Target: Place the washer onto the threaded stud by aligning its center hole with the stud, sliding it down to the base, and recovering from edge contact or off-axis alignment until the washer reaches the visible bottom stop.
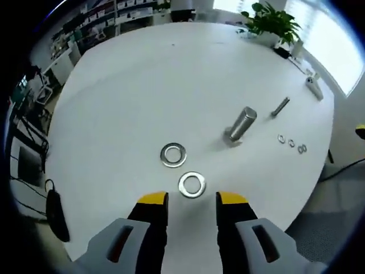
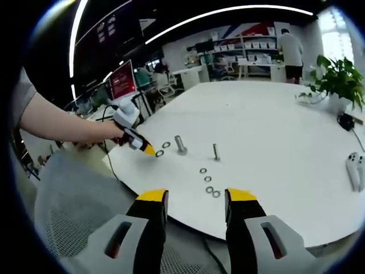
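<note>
Two large steel washers lie flat on the white table point(image 1: 142, 91): one point(image 1: 191, 185) just ahead of my left gripper point(image 1: 192, 198), the other point(image 1: 173, 154) a little farther out. My left gripper stands open with nothing between its fingers. A thick stud point(image 1: 240, 124) stands beyond, to the right, with a thin threaded stud point(image 1: 280, 106) past it. In the right gripper view my right gripper point(image 2: 193, 197) is open and empty, off the table's near edge. There the left gripper point(image 2: 138, 144) reaches in from the left beside the large washers point(image 2: 162, 149), the thick stud point(image 2: 181, 144) and the thin stud point(image 2: 216, 152).
Several small washers point(image 1: 291, 143) lie right of the studs, seen too as a row of small washers point(image 2: 208, 181). A potted plant point(image 1: 272, 24) stands at the table's far edge, and a white controller point(image 2: 356, 170) lies at the right. A mesh chair point(image 2: 74, 222) sits below the near edge.
</note>
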Action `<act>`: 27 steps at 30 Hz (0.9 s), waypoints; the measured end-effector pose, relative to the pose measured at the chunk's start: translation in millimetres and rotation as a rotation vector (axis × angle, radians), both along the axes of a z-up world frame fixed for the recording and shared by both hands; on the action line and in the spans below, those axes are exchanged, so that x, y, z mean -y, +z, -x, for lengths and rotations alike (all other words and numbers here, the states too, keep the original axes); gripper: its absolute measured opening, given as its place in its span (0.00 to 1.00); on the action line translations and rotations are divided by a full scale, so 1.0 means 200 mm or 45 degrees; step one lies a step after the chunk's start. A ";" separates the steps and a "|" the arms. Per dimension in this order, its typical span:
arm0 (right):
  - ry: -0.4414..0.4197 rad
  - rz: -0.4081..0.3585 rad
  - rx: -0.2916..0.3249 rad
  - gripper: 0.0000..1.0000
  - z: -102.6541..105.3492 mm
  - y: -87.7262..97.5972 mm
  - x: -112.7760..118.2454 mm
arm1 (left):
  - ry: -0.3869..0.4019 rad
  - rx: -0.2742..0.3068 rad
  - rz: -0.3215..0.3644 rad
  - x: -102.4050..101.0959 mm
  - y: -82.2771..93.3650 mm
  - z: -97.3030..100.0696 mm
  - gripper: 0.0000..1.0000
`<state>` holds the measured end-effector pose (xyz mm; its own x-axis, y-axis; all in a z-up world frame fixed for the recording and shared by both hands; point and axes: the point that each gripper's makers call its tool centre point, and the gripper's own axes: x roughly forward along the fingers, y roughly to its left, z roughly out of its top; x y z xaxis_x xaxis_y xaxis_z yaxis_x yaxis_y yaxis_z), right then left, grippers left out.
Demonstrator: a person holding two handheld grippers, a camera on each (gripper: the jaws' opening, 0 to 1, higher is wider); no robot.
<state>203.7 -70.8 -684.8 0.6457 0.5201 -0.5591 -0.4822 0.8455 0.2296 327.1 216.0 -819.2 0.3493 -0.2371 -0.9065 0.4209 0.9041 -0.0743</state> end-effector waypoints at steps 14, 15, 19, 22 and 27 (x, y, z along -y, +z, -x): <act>-0.007 -0.005 -0.010 0.42 0.00 -0.01 0.00 | -0.168 -0.048 -0.121 0.05 -0.02 -0.01 0.29; -0.012 -0.006 -0.009 0.42 0.00 -0.01 0.01 | -0.176 -0.057 -0.119 0.06 -0.03 -0.01 0.29; -0.017 -0.009 -0.007 0.42 0.00 0.00 0.01 | -0.220 -0.103 -0.155 0.05 -0.06 0.03 0.28; -0.018 -0.011 -0.008 0.41 0.00 0.00 0.01 | -0.239 -0.081 -0.158 0.06 -0.05 0.02 0.26; -0.017 -0.011 -0.006 0.41 -0.01 0.00 0.01 | -0.336 -0.085 -0.182 0.07 -0.06 0.01 0.25</act>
<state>205.2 -72.4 -685.2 0.6499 0.5164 -0.5576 -0.4697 0.8497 0.2395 325.4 201.2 -830.6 0.2311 -0.1804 -0.9561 0.6410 0.7675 0.0102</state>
